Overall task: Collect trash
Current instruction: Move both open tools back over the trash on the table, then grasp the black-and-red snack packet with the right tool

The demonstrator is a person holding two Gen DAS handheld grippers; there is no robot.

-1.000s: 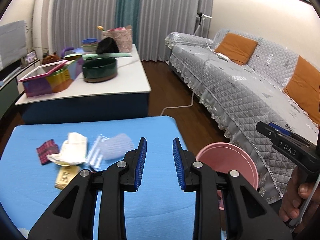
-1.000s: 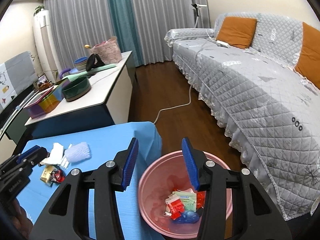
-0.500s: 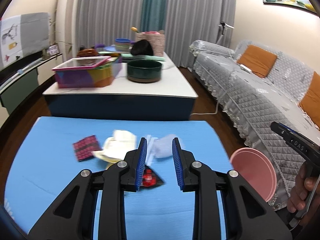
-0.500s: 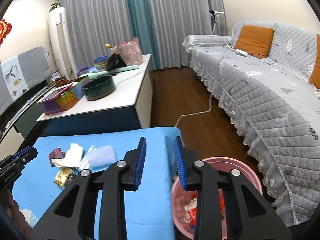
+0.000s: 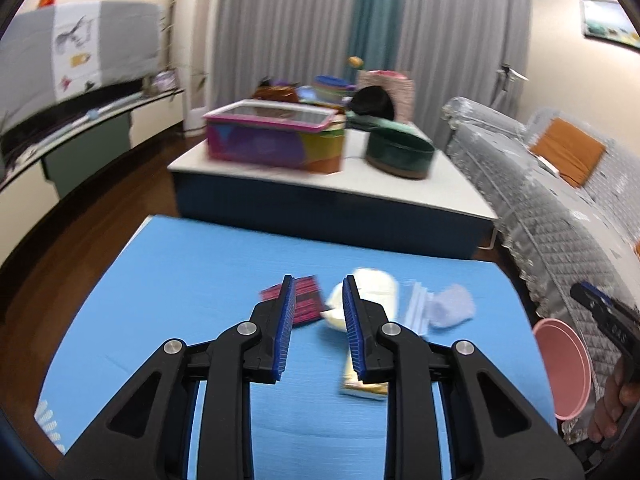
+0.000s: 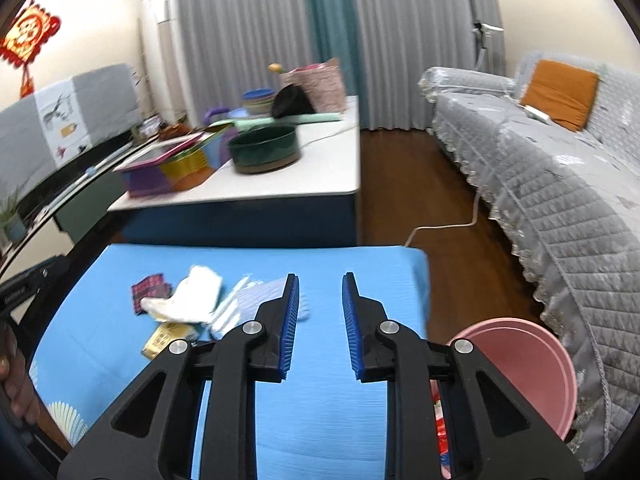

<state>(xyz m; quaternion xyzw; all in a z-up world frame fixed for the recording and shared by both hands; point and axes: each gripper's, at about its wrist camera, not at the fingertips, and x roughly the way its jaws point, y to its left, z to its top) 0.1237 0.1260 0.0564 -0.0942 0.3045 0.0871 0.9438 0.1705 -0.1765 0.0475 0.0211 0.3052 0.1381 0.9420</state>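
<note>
Left wrist view shows the left gripper (image 5: 316, 320) empty, its jaws parted only narrowly, hanging over the blue bench (image 5: 192, 280) with the litter just ahead of its tips: a dark red chequered wrapper (image 5: 306, 300) behind the left finger, a crumpled white wrapper (image 5: 374, 288) just past the right finger, a gold packet (image 5: 364, 384) half hidden under that finger, and a clear sleeve (image 5: 416, 306) beside a pale foam net (image 5: 452, 306) further to the right. Right wrist view shows the right gripper (image 6: 320, 320) also empty; its jaws have just been closing with nothing between them, and now stand narrow. For this gripper the same heap lies ahead and to the left, while the pink bin (image 6: 520, 364), already holding some scraps, sits low on the right beside the bench edge. The risk, as I judge it, is in the gap: jaws this narrow may push a light wrapper along the bench instead of straddling it, or pinch two pieces at once. Both views are smeared, so aim is uncertain, and both grippers converge on one small heap and could collide.
</note>
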